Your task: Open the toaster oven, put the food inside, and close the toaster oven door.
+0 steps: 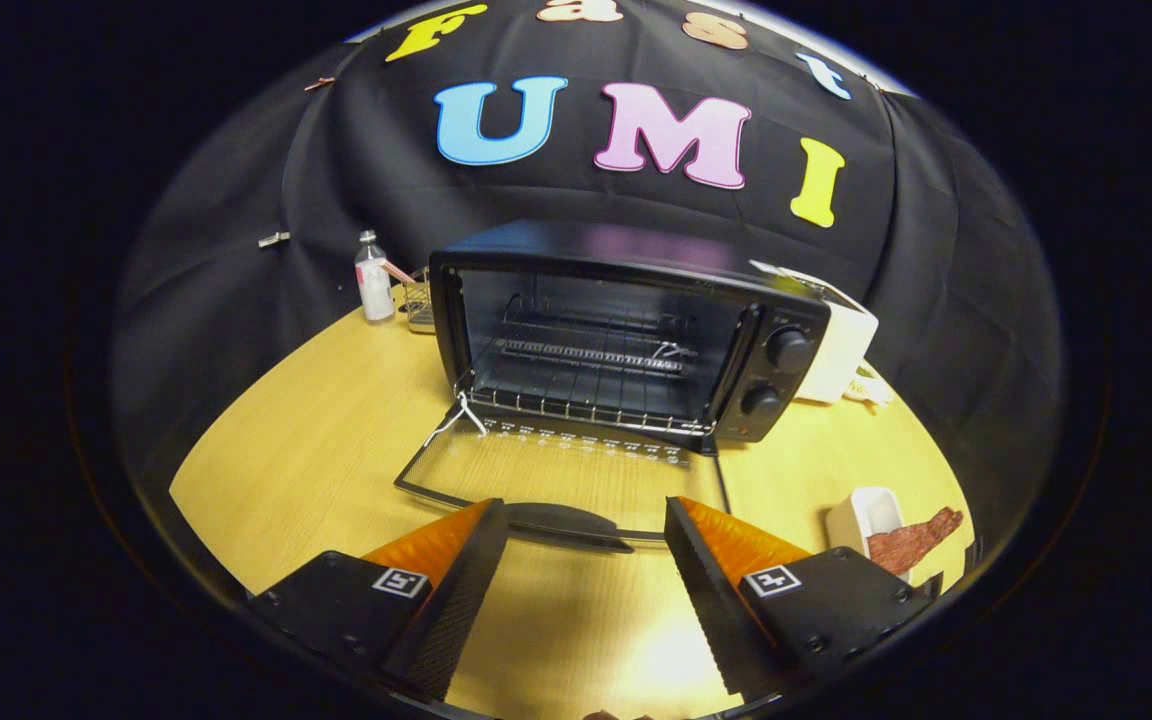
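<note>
A pale wooden table (316, 450) carries everything; a black toaster oven (626, 330) stands near its middle, its glass door (556, 475) folded down flat over the wood, the door's dark handle (566, 522) toward the near side; to the oven's left, at the far edge by the cloth wall, a small white bottle (373, 280) stands upright, a small wire basket (419, 300) just beside it; a white box-like appliance (841, 345) sits touching the oven's right side; near the right edge a small white dish (861, 515) rests, a reddish-brown piece of food (911, 540) lying against it.
</note>
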### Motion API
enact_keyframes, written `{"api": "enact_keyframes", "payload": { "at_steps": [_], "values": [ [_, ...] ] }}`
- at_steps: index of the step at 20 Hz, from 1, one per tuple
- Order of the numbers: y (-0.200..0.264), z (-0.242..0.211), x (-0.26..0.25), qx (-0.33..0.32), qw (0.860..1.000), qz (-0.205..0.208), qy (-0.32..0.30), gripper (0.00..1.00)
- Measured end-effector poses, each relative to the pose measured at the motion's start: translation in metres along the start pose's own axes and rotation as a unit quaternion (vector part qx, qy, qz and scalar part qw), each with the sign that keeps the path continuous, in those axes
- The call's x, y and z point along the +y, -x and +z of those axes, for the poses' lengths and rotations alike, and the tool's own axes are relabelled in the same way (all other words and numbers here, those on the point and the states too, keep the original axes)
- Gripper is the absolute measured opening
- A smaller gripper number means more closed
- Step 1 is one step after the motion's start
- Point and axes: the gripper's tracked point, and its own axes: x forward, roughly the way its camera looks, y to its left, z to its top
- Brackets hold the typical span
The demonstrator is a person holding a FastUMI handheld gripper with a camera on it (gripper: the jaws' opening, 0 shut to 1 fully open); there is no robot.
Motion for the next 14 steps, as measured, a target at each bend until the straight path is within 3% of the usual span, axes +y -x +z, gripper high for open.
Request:
{"api": "enact_keyframes", "payload": {
  "at_steps": [8, 14],
  "values": [
    [0.051, 0.057, -0.109, -0.035, 0.999, 0.002, -0.001, 0.98],
    [0.055, 0.046, -0.213, -0.009, 1.0, 0.022, -0.01, 0.98]
  ]
}}
